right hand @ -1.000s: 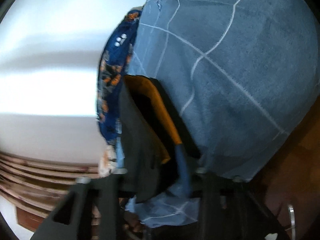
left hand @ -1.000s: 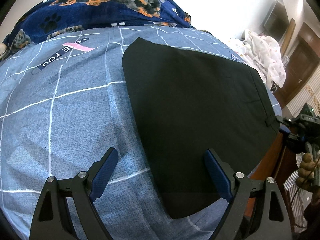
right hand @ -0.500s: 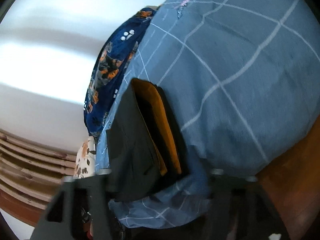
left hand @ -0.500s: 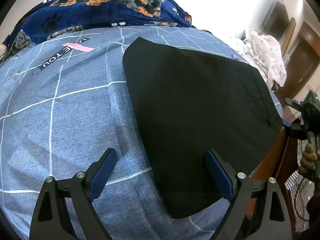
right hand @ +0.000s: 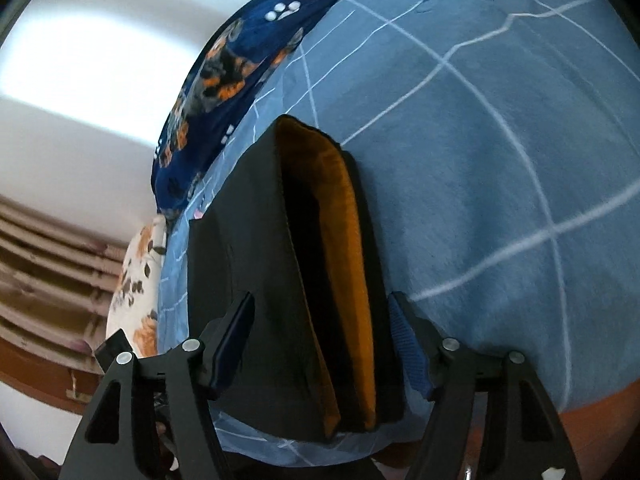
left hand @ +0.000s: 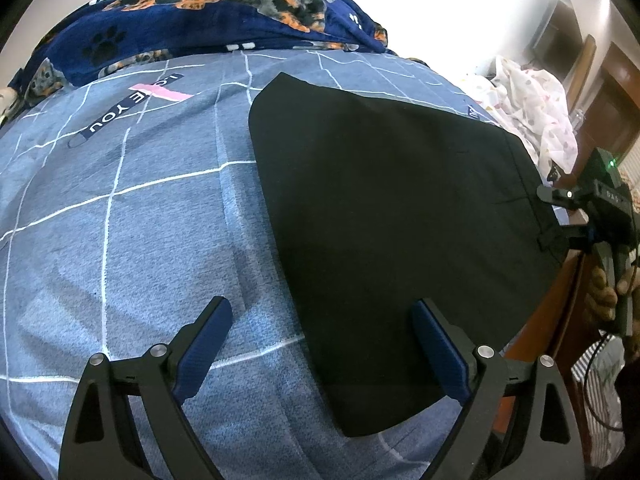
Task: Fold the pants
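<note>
I am reading the pants point(left hand: 392, 216) as already folded at least once: they are lying flat as one black panel across the centre and right of the left view, on the blue checked bedspread point(left hand: 132, 232). The left gripper point(left hand: 320, 344) is hovering with jaws spread wide, holding nothing, the near corner of the panel showing between its fingers. In the right view the right gripper point(right hand: 320, 344) is also standing open, straddling the pants' layered end, where an orange lining point(right hand: 344, 240) is showing at centre frame. I am judging one fold remains, with neither tool gripping yet.
</note>
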A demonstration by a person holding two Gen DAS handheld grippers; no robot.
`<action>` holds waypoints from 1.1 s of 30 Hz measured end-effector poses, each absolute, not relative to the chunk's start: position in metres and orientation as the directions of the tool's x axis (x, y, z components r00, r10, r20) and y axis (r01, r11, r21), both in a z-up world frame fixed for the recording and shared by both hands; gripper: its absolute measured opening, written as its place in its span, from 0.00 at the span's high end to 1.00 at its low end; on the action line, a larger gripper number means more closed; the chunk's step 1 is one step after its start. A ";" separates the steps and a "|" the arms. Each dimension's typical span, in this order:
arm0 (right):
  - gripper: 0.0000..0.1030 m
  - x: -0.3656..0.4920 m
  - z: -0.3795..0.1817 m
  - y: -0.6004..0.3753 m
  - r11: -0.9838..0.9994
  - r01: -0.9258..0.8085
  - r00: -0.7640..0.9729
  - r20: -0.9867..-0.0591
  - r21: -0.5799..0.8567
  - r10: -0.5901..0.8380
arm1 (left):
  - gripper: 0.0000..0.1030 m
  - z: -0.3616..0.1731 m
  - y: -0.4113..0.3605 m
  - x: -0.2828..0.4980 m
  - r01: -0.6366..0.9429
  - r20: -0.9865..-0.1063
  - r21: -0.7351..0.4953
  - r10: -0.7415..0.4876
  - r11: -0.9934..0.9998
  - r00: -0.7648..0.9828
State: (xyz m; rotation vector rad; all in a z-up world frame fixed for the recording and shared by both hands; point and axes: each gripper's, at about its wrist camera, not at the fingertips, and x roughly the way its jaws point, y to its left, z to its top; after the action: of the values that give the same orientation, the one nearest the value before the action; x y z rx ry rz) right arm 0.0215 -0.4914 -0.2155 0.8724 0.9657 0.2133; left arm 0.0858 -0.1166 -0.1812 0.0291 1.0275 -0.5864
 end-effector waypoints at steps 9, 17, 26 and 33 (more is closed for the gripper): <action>0.05 0.059 -0.213 -0.485 0.635 0.127 0.494 -0.603 0.762 0.626 | 0.10 -0.182 -0.117 0.085 0.471 -0.813 -0.239 -0.441 0.849 0.382; 0.05 0.086 -0.210 -0.472 0.675 0.087 0.431 -0.639 0.733 0.638 | 0.09 -0.183 -0.117 0.087 0.472 -0.814 -0.235 -0.437 0.850 0.383; 0.08 0.095 -0.207 -0.458 0.695 -0.001 0.393 -0.639 0.719 0.661 | 0.07 -0.183 -0.117 0.090 0.472 -0.818 -0.225 -0.429 0.852 0.385; 0.12 0.091 -0.214 -0.471 0.665 -0.022 0.352 -0.617 0.746 0.704 | 0.06 -0.183 -0.118 0.091 0.475 -0.820 -0.221 -0.426 0.852 0.383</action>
State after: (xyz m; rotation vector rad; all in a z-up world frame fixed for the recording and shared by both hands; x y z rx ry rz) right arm 0.0914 -0.4713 -0.2139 0.7219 1.1258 0.5260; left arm 0.0910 -0.1176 -0.1831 0.0530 1.0283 -0.5747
